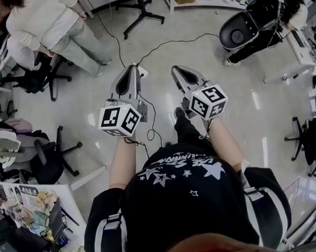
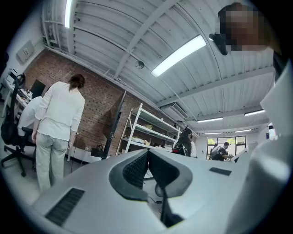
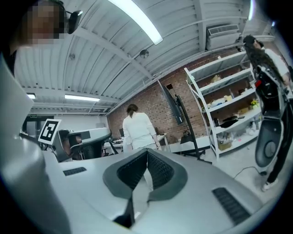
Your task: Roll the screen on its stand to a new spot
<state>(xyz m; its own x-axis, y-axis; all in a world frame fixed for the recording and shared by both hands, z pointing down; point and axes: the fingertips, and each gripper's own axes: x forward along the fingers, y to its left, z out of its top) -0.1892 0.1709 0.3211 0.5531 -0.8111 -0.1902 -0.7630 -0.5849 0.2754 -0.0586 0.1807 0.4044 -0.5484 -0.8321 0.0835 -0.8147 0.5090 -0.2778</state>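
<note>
- Distance is the first fact: the screen (image 3: 172,101) hangs tilted on its dark stand (image 3: 188,132) by the brick wall. It sits between a person in white (image 3: 137,130) and the white shelving (image 3: 223,103), well apart from both claws.
- The left claw (image 1: 130,68) is pressed together with nothing in it, and the right claw (image 1: 178,70) is likewise closed and empty. Both are held out side by side over the floor (image 1: 250,99), pointing toward the stand.
- The step in hand looks like the approach; nothing of the roll itself is done.
- On arrival, spread both claws before they meet the post. Then pinch the post itself, not the screen's edge, which would probably twist on its mount.
- A hold with one claw above the other should steer the tall load better than a single grip. Push low enough that it does not lean.
- The head view shows the black legs (image 1: 142,17) of what seems to be the stand's foot. A dark cable (image 1: 168,43) snakes across the floor just this side of them.
- Wheels will likely catch on that cable, so pick a path around it. Check too whether the screen is plugged in; I cannot tell from here.
- The person in white stands near the stand, so roll away from them, slowly.
</note>
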